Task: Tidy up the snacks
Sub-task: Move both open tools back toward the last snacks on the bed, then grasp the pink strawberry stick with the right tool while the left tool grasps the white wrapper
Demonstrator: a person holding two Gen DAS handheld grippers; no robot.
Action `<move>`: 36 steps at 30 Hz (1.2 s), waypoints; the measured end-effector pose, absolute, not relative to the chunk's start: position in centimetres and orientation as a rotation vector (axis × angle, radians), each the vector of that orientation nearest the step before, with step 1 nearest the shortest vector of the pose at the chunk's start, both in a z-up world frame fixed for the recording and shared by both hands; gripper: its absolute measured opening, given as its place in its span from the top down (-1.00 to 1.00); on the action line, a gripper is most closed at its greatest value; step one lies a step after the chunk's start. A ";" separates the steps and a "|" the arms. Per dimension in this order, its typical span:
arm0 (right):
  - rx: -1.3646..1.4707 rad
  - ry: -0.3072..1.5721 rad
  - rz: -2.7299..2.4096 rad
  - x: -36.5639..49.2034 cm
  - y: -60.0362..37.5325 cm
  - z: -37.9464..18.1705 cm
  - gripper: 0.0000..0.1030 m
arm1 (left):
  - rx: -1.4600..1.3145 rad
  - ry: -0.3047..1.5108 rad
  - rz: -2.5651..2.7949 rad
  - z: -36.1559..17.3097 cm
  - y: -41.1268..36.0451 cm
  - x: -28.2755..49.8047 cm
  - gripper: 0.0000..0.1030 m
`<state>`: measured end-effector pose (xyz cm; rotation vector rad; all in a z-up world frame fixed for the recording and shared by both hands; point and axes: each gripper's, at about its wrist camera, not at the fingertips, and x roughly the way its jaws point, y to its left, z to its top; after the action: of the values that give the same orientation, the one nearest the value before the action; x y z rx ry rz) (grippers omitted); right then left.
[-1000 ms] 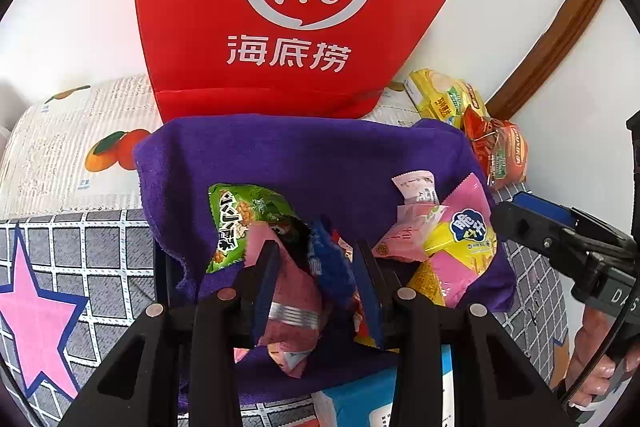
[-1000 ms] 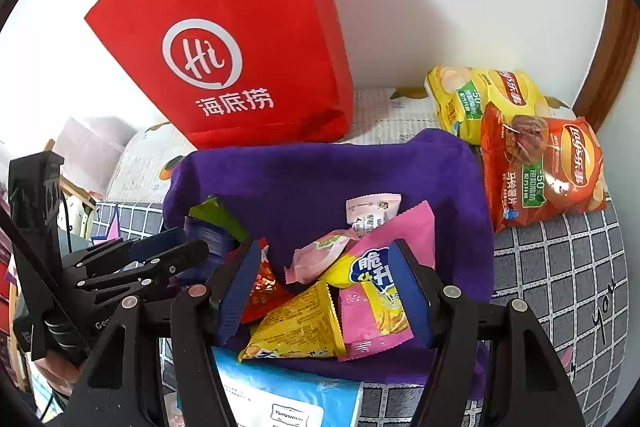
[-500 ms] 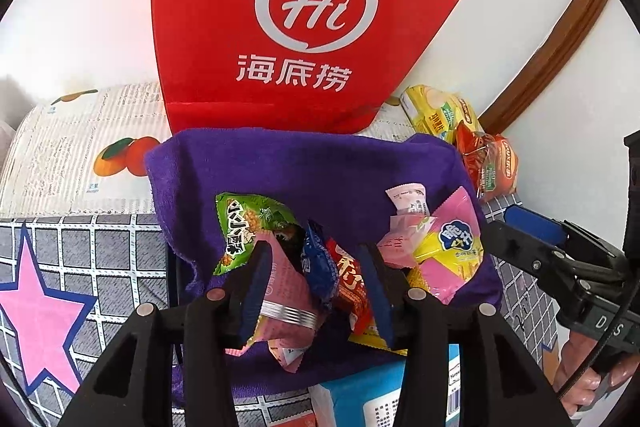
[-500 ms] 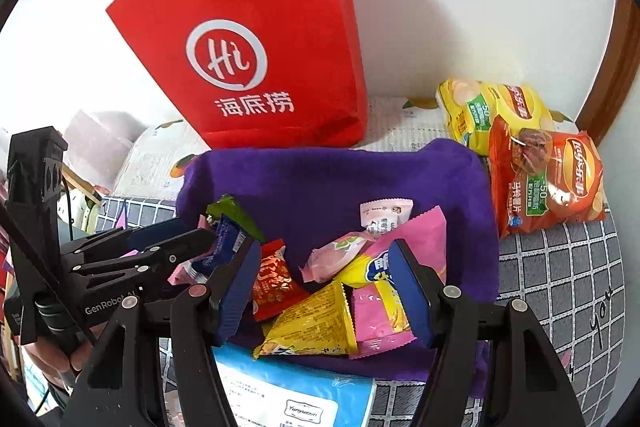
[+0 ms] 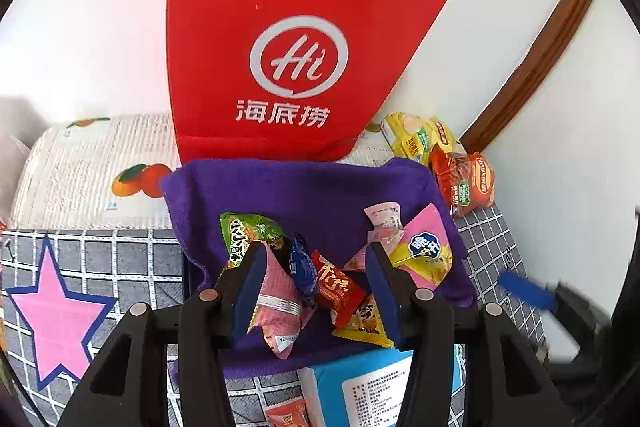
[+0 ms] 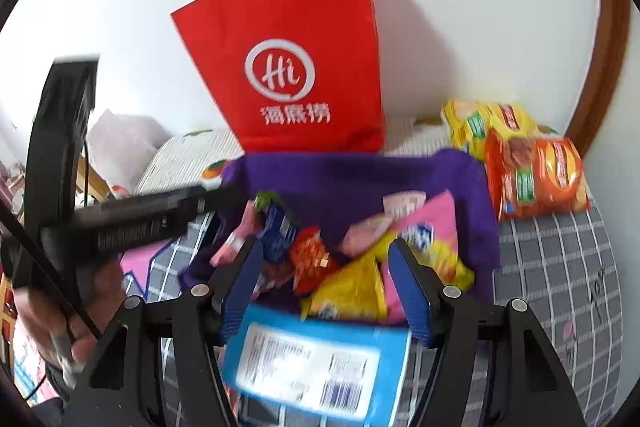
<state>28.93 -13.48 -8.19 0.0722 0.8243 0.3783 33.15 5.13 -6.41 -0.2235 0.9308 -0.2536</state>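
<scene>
Both grippers tilt downward over the purple towel [image 5: 304,195], which lies in front of the red paper bag [image 5: 280,27]. The left gripper [image 5: 316,287] hangs above the near left part of the towel; its jaws have just been opening and stand apart, the pink packet [image 5: 280,291], blue packet [image 5: 302,263] and red packet [image 5: 338,285] lying loose between them, none pressed. The right gripper [image 6: 326,281] hovers at the towel's near edge; its jaws have just been closing a little yet remain apart, gripping nothing, with a blue box [image 6: 316,359] below them. A hand [image 6: 52,311] grips the left tool's handle. On the towel, about eight small snack packets lie heaped. Right of the towel sit two chip bags: one yellow [image 6: 488,125], one orange [image 6: 540,179].
</scene>
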 end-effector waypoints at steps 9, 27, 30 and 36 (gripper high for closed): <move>0.078 0.867 0.363 21.6 -13.9 -10.8 0.12 | -0.251 0.850 -0.272 -2.5 5.9 29.5 -0.05; -0.010 1.017 0.414 19.6 -4.1 -21.3 0.20 | -0.173 0.906 -0.062 -8.6 16.2 17.5 -0.19; 0.019 0.997 0.441 19.3 -4.0 -21.6 0.51 | -0.221 0.939 -0.055 -10.4 17.6 16.2 -0.19; 0.050 0.960 0.474 17.3 -4.9 -19.9 0.53 | -0.237 0.973 -0.055 -12.4 17.3 14.8 -0.19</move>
<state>17.30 -4.86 -19.93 0.0499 0.9601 0.4738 14.84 17.26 -12.37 -0.2367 0.9734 -0.0550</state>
